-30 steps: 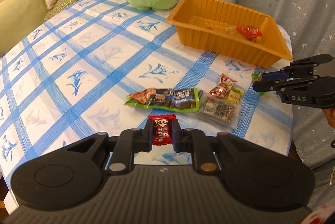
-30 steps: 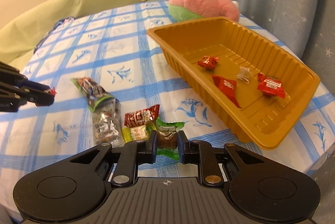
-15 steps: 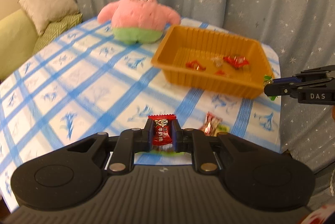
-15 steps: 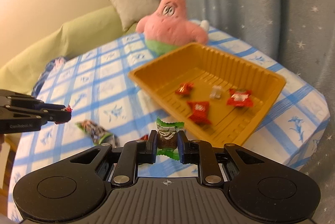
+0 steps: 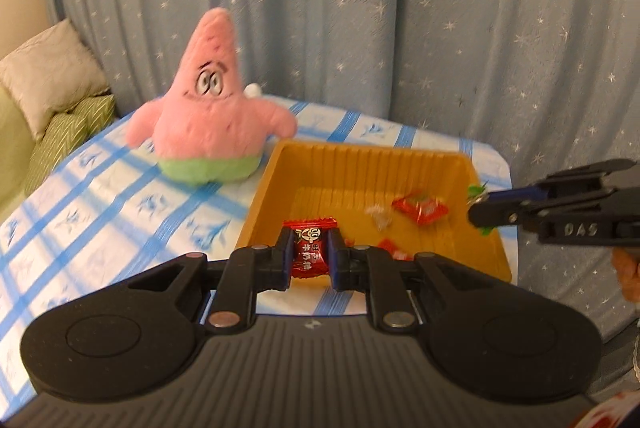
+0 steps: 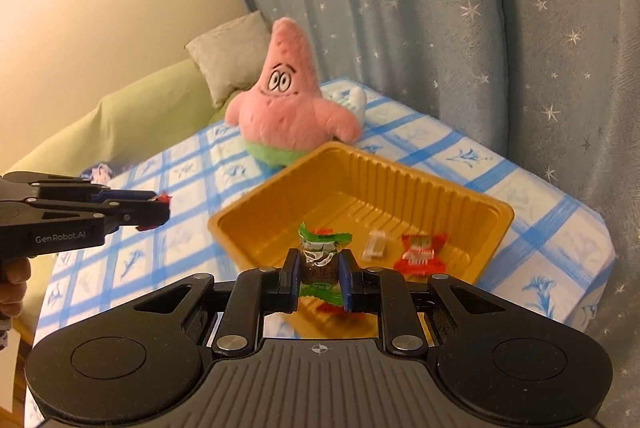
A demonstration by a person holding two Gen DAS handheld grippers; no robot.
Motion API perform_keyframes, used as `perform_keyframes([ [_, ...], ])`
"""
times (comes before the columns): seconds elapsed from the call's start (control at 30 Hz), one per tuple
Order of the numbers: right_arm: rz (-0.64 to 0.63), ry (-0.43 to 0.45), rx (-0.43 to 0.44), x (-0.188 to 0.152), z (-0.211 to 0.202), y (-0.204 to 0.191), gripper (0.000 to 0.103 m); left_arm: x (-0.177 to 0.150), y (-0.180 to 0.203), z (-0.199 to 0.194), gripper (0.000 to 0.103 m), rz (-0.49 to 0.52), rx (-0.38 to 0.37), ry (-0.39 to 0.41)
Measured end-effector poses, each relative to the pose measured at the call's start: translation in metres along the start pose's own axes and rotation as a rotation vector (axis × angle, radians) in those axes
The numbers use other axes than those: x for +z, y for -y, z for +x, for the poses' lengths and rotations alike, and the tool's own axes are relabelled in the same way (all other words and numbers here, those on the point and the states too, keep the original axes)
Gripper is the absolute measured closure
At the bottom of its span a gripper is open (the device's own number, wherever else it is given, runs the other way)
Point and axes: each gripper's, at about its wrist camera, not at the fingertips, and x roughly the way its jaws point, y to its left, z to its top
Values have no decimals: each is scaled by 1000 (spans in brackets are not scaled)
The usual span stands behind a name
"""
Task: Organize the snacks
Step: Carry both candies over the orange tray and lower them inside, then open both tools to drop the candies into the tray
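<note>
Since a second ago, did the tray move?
Cannot tell. The orange tray sits beside the pink plush star as before; it only looks closer because both cameras moved.

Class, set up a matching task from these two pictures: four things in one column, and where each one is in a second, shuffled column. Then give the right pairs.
Things
1. red candy
2. green-edged candy
3. clear candy
4. pink plush

Places
A. on the tablecloth behind the tray
B. lying in the orange tray
C. clamped in the left hand-held gripper
D. clamped in the right hand-held gripper

Pairs: 1-C, 2-D, 3-B, 4-A
</note>
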Motion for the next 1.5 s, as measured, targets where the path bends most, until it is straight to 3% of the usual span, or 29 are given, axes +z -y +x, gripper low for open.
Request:
perform_keyframes([
  [0.4, 72, 2, -4, 29, 42, 22, 83, 38, 3, 62, 88, 42, -17, -35],
  [0.9, 153, -42, -35, 40, 94, 43, 83, 46, 0, 137, 88, 86, -58, -117],
  [1.5, 207, -57, -70, 42, 111, 54, 83, 51, -1, 173, 87, 84, -72, -138],
])
